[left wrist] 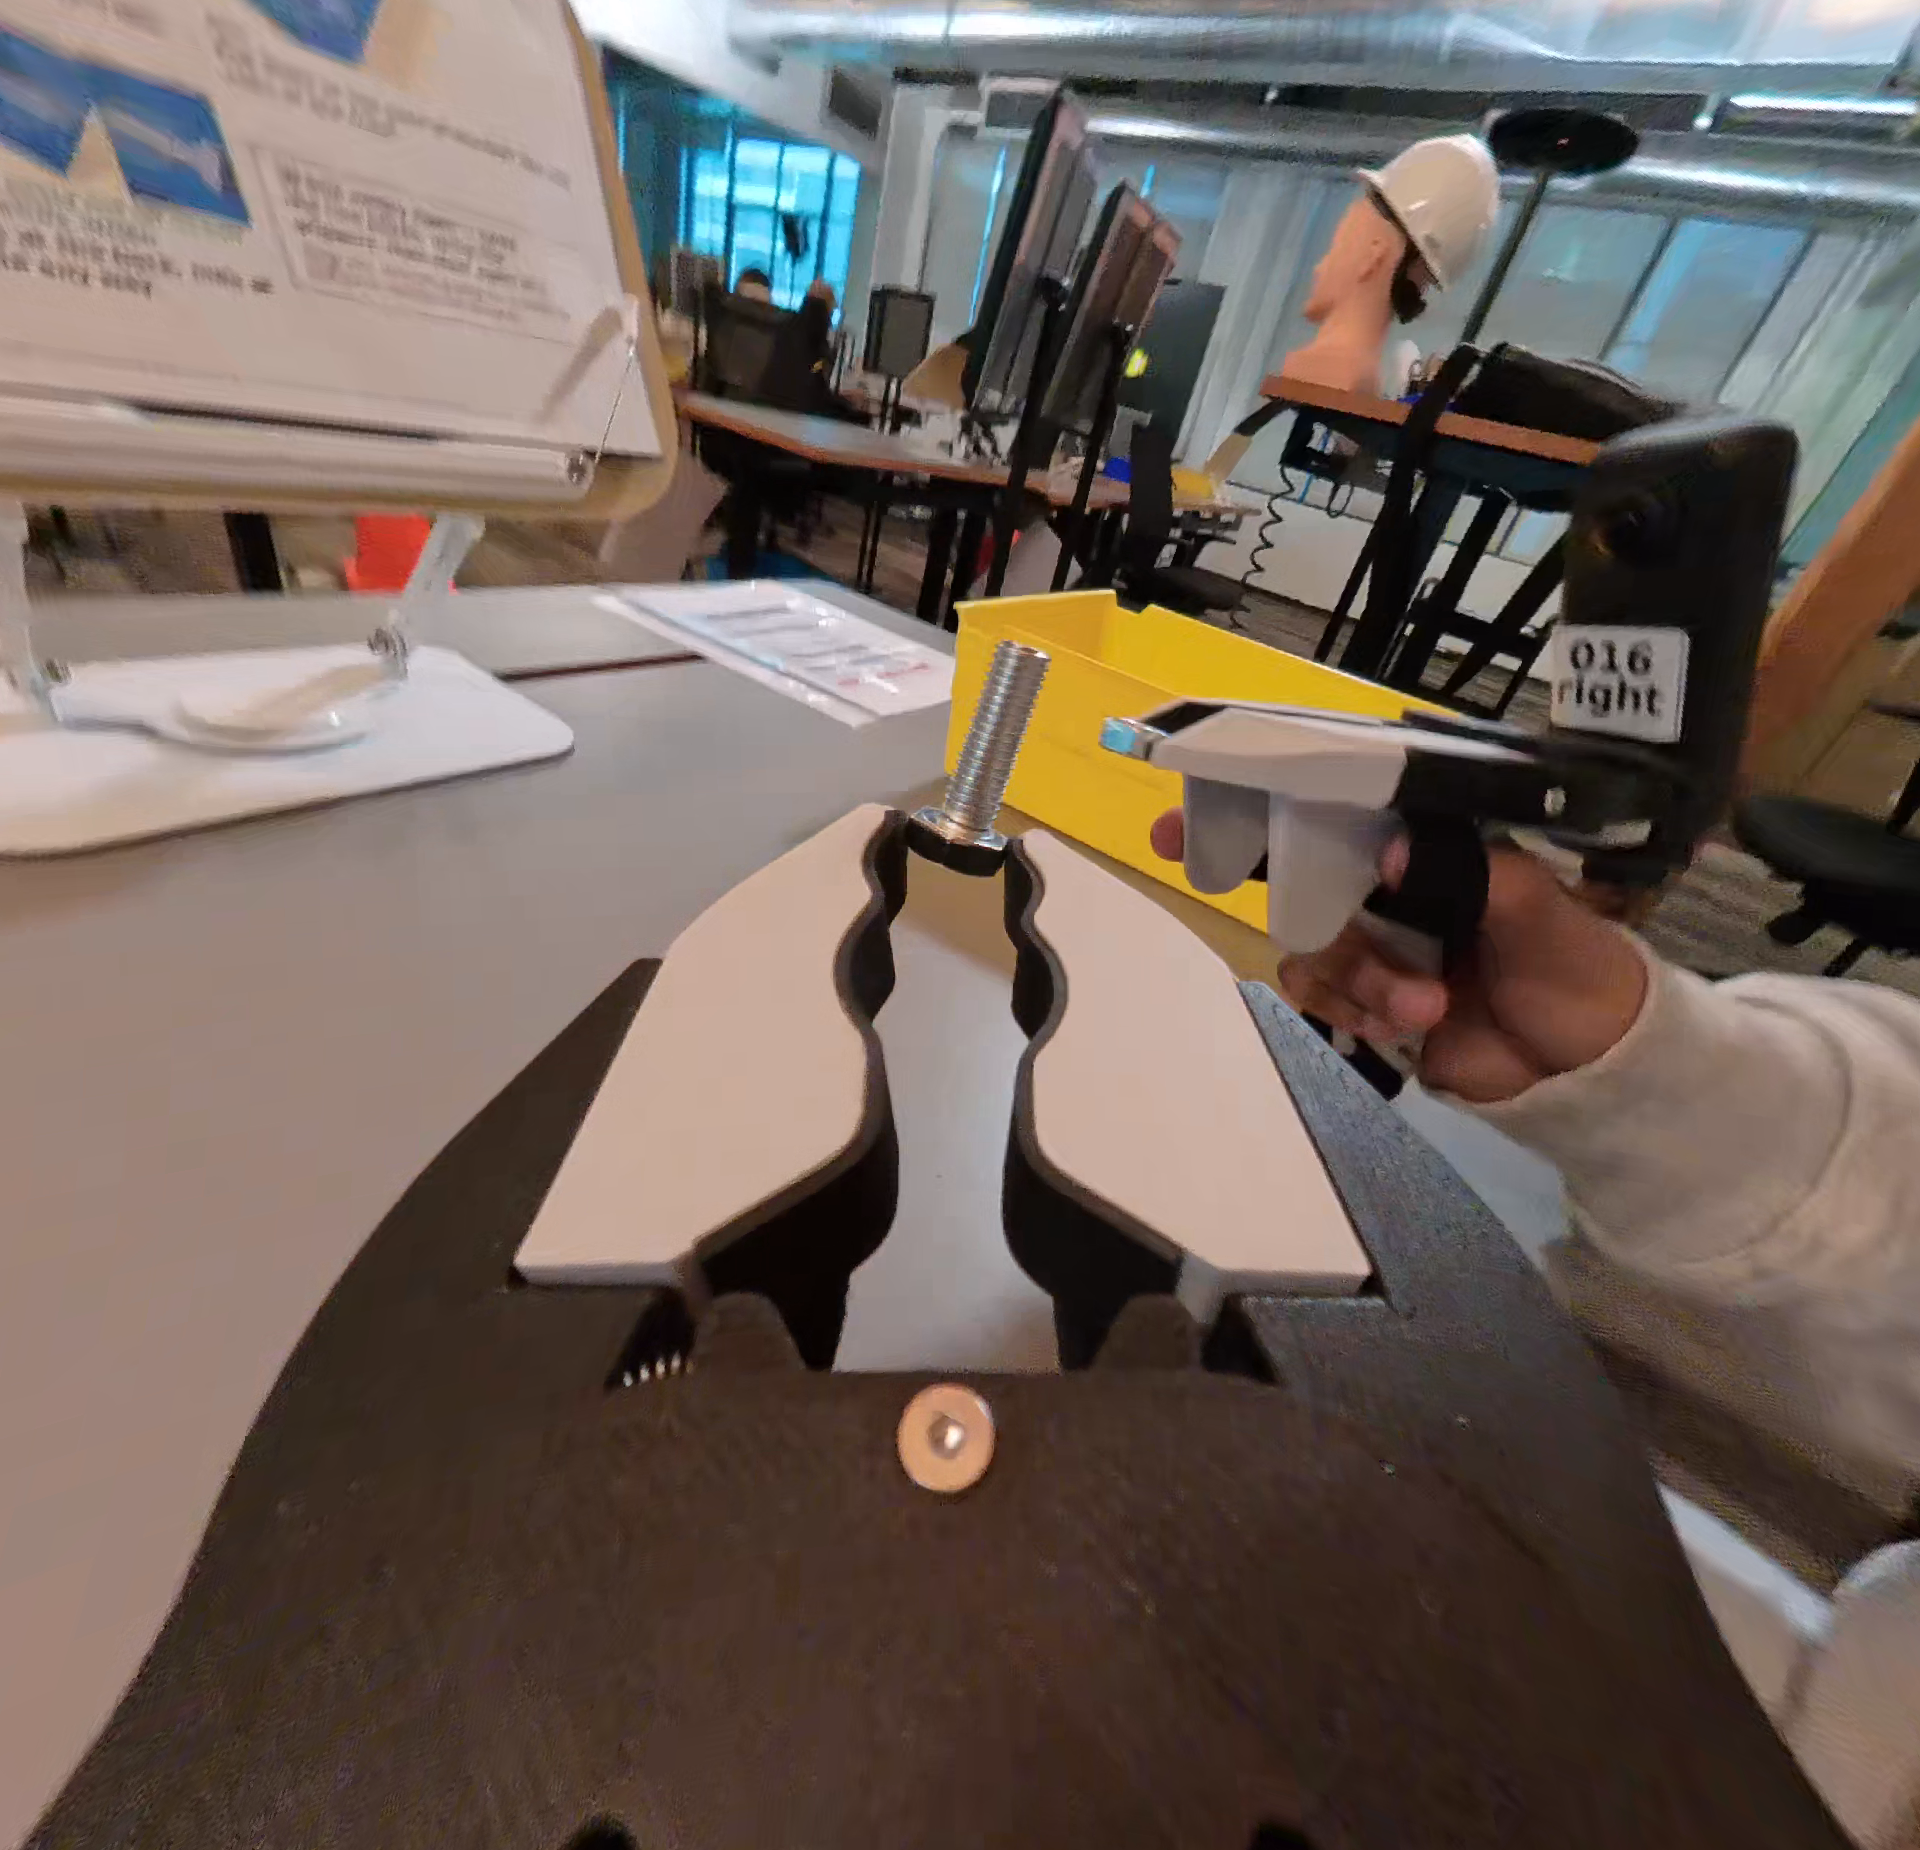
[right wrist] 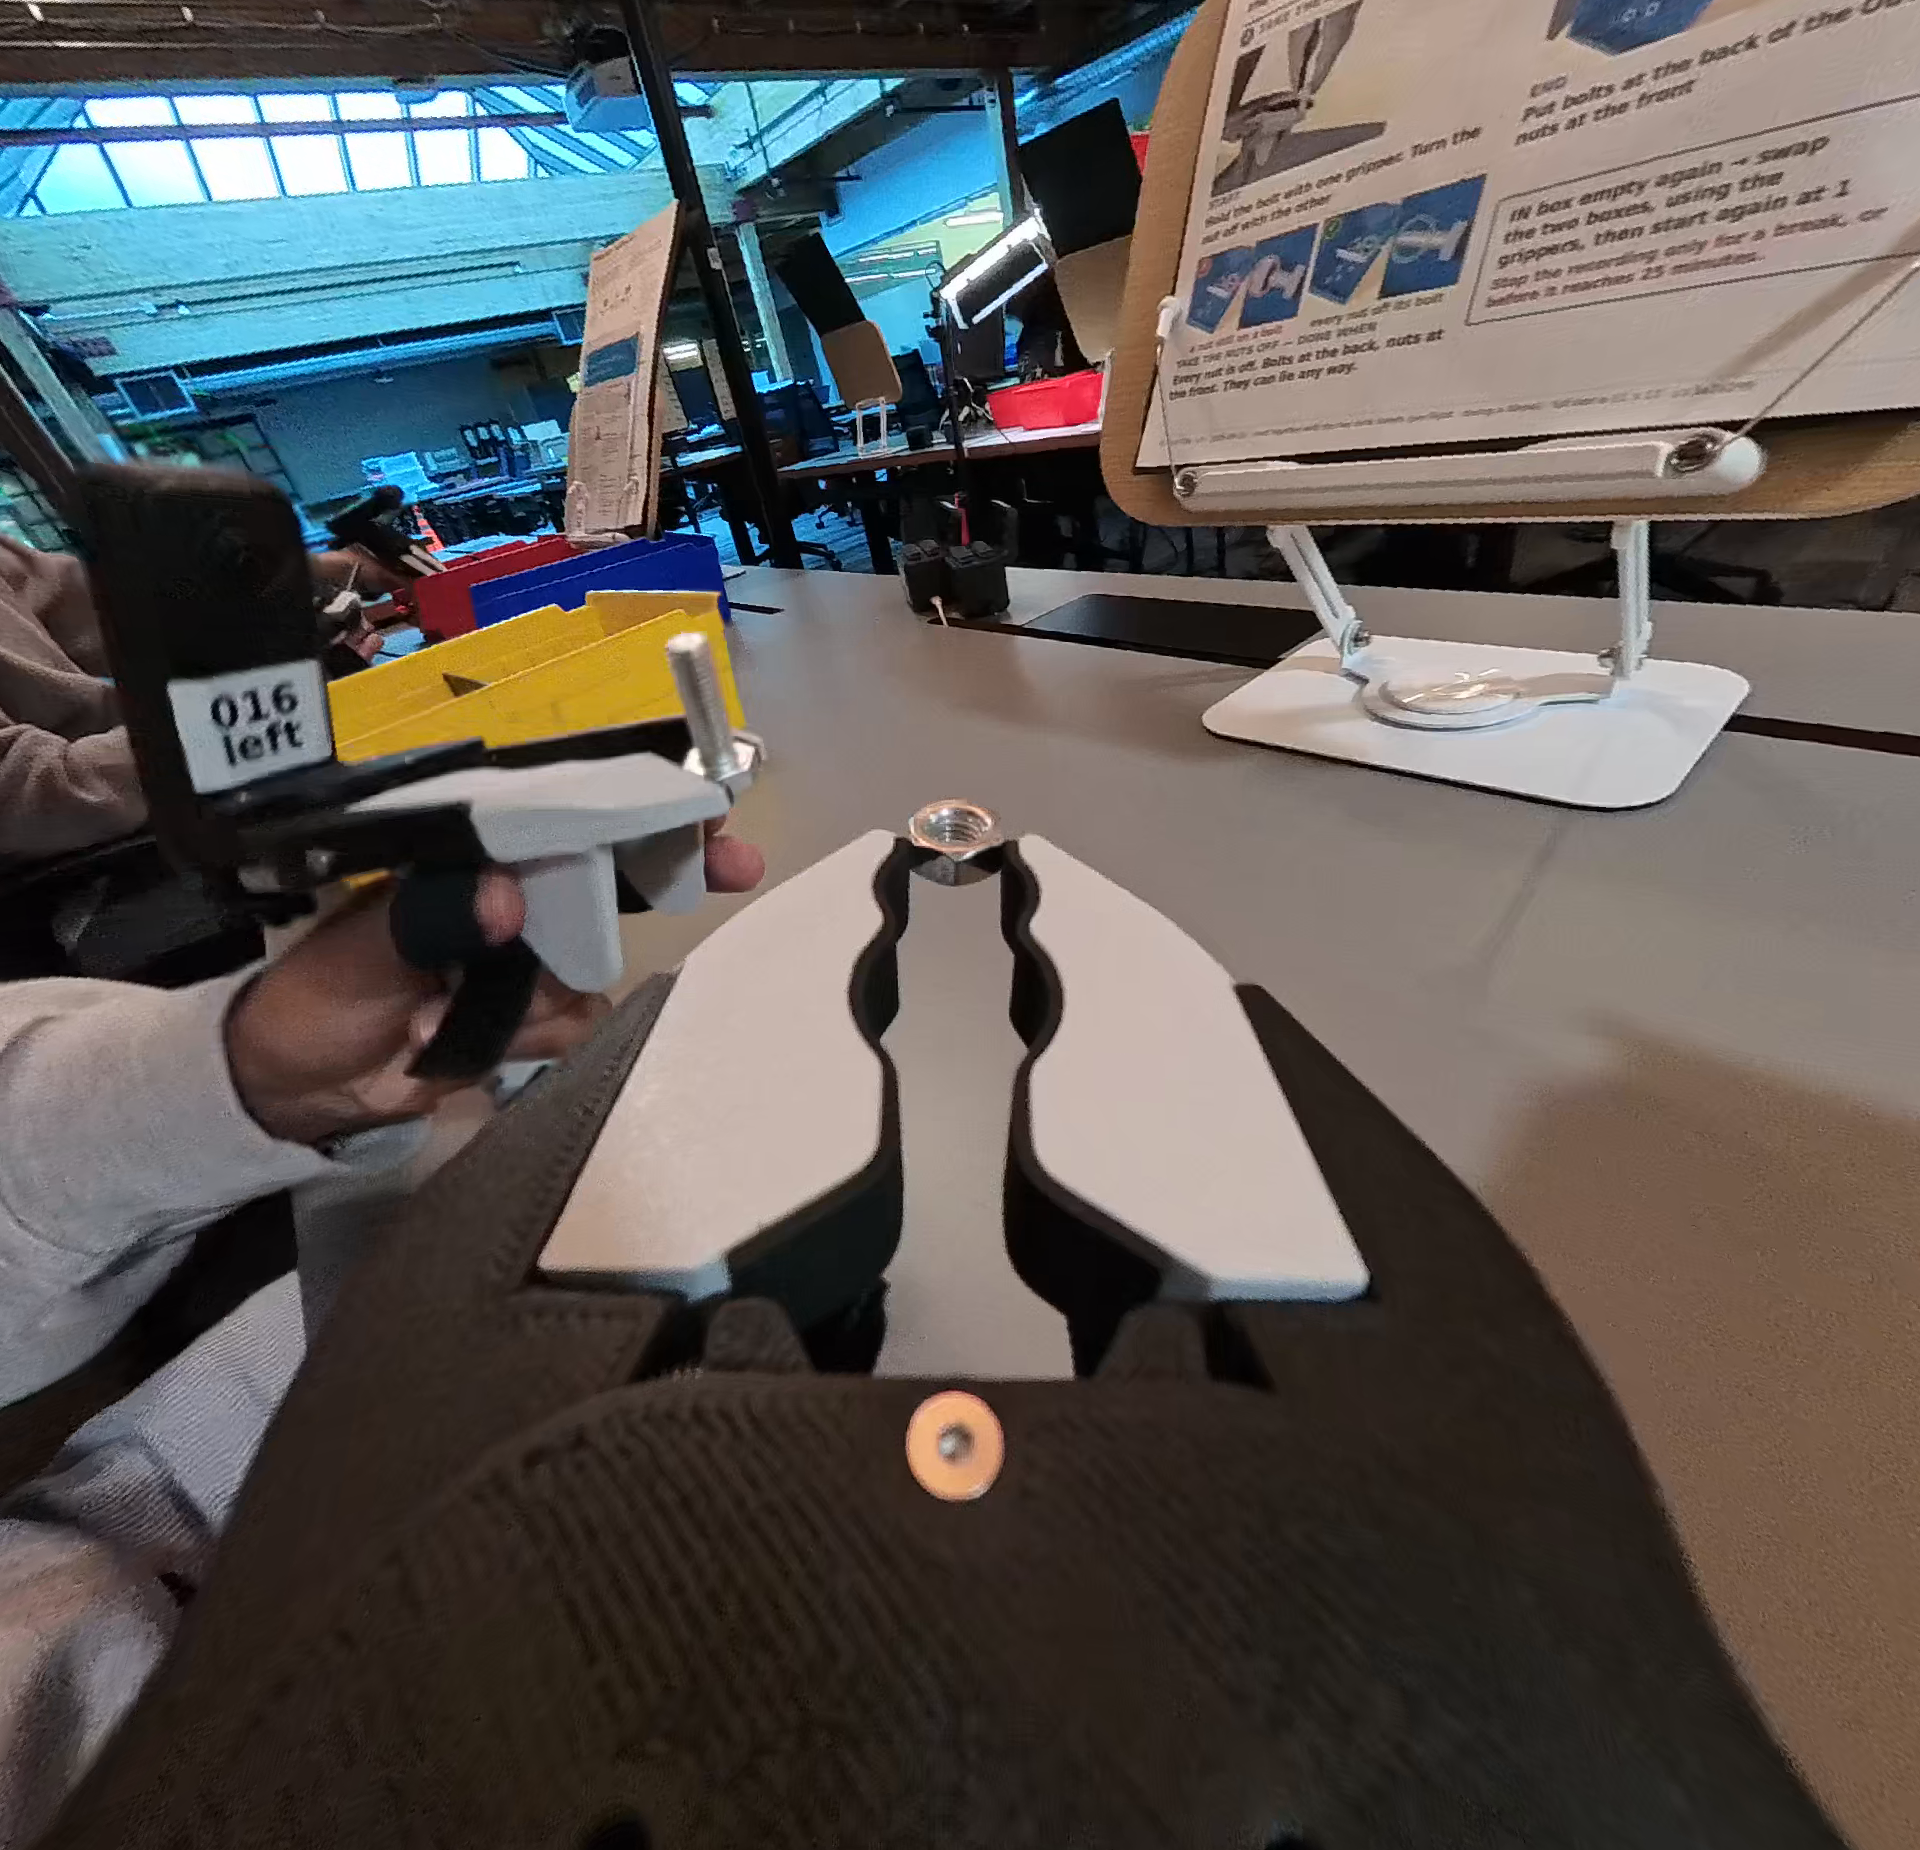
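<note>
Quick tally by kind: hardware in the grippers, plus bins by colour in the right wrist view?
Bolt: 1, in left gripper
Nut: 1, in right gripper
Yellow bins: 2
Blue bin: 1
Red bin near it: 1
Total: 6

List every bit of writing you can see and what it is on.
I won't copy the wording; these things carry it.
Right tool, shut on a nut: white label, short, legible.
Left tool, shut on a bolt: white sticker, short, legible.
Instruction sheet on the stand: partly legible.
Flat sheet on the table: blurred.
</note>
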### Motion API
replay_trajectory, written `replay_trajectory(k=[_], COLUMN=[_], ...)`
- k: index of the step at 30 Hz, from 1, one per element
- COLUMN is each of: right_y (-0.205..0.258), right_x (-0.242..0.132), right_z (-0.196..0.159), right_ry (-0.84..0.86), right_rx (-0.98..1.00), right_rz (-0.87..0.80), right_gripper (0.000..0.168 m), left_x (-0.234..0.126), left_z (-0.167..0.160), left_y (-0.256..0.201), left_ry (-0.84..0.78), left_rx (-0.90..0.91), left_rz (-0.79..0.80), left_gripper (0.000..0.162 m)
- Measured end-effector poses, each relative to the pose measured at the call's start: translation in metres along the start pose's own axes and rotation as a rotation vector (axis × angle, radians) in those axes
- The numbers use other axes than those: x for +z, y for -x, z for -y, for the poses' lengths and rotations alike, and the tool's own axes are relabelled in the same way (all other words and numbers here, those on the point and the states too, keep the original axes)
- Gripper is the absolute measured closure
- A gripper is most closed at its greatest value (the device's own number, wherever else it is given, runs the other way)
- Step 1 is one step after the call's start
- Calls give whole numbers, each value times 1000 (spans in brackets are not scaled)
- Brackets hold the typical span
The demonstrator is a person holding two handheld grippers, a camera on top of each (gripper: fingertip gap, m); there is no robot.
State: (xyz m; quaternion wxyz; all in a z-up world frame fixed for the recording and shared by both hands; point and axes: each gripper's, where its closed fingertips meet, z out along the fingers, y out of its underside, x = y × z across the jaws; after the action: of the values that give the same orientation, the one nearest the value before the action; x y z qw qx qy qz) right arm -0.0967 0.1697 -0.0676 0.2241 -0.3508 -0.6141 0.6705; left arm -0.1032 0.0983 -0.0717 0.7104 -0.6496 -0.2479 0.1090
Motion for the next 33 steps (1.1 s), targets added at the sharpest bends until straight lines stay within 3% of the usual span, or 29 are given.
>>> replay_trajectory(k=[5,9,12,16,21,28,31,33], right_y=[2,-10,-7,20,42,32,34,40], right_x=[11,48,59,44,9,-25,-23,-19], right_z=[1,28,28,22,1,-5,-16,-16], right_ry=[-31,-98,-82,-50,46,38,81,66], right_rx=[30,57,89,92,-23,89,71,202], right_rz=[0,31,78,92,97,88,103,174], right_gripper=[151,151,151,151,151,151,151,151], left_x=[1,10,6,1,2,-2,-8,-12], left_z=[2,13,13,-5,-8,-28,-28,-29], left_y=[-5,13,22,16,-9,-28,-34,-34], left_ry=[-106,-135,-140,-69,-73,-30,-36,-25], left_rx=[14,-65,-169,-83,-158,-179,-165,-152], left_rz=[-102,-142,-185,-178,-242,-230,-221,-210], left_gripper=[142,143,143,142,142,143,143,143])
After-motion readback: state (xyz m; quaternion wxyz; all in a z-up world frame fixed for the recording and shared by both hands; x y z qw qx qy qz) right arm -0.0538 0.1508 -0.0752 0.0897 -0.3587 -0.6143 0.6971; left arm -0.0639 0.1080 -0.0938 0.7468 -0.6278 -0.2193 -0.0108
